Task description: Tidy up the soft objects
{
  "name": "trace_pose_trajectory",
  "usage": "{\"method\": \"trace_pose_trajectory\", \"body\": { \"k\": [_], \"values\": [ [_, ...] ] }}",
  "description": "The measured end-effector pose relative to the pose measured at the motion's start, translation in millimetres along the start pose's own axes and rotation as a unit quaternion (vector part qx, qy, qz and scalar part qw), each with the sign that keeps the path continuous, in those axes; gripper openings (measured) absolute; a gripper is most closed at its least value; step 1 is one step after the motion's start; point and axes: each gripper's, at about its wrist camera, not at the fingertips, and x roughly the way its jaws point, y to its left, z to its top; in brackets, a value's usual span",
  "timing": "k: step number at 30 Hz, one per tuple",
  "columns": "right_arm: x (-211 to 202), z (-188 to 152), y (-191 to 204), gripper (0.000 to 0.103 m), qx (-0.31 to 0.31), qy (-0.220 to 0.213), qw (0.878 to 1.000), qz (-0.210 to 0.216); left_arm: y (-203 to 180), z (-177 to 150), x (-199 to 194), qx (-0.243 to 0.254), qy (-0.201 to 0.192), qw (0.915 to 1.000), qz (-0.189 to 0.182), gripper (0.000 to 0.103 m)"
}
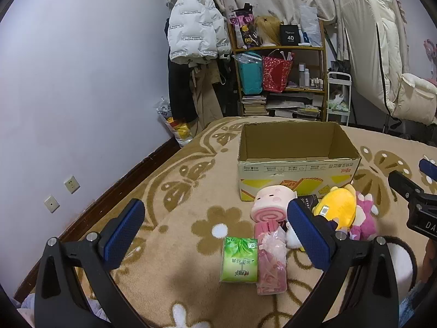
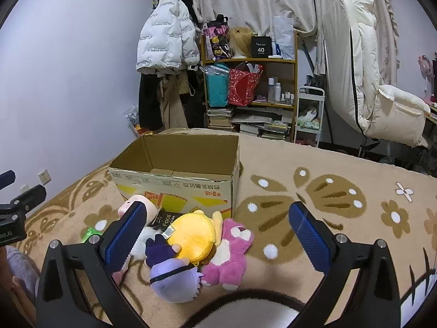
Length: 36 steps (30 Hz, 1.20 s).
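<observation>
Pink roll plush [image 2: 128,205] half behind tool

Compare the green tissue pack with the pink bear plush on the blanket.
The green tissue pack is a flat rectangular packet with printing; the pink bear plush is a rounded stuffed figure with limbs. The pack lies beside a pink packet; the bear presses against a yellow plush. Both lie on the blanket, outside the cardboard box.

Both cams sit low over the bed [image 1: 177,218], looking forward toward the shelf [image 1: 281,49] wall. Left view's off to the left, right one further right; both catch the cardboard box [image 1: 297,172] [image 2: 174,188] and toy pile up close.
</observation>
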Motion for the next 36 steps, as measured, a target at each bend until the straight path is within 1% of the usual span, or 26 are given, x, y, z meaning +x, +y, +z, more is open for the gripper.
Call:
{"method": "trace_pose_trajectory", "body": {
  "k": [4, 11, 17, 36],
  "values": [
    [2.9, -4.4, 6.9, 0.103, -0.003, 0.0, 1.0, -0.003, 0.0, -0.6, 0.5, -0.003, 0.0, 1.0, 0.001, 0.103],
    [3.6, -5.4, 7.9, 0.103, -0.001, 0.0, 1.0, -0.002, 2.4, -0.1, 3.6, -0.007, 0.008, 0.9999, 0.0, 0.103],
    [3.5, -5.3, 6.0, 0.103, -0.002, 0.0, 1.0, -0.001, 2.7, -0.2, 3.2, -0.005, 0.003, 1.0, 0.005, 0.103],
    [4.7, -5.9, 7.6, 0.103, -0.001, 0.001, 1.0, -0.004, 3.0, -0.5, 4.9, -0.009, 0.008, 0.9999, 0.005, 0.103]
  ]
}}
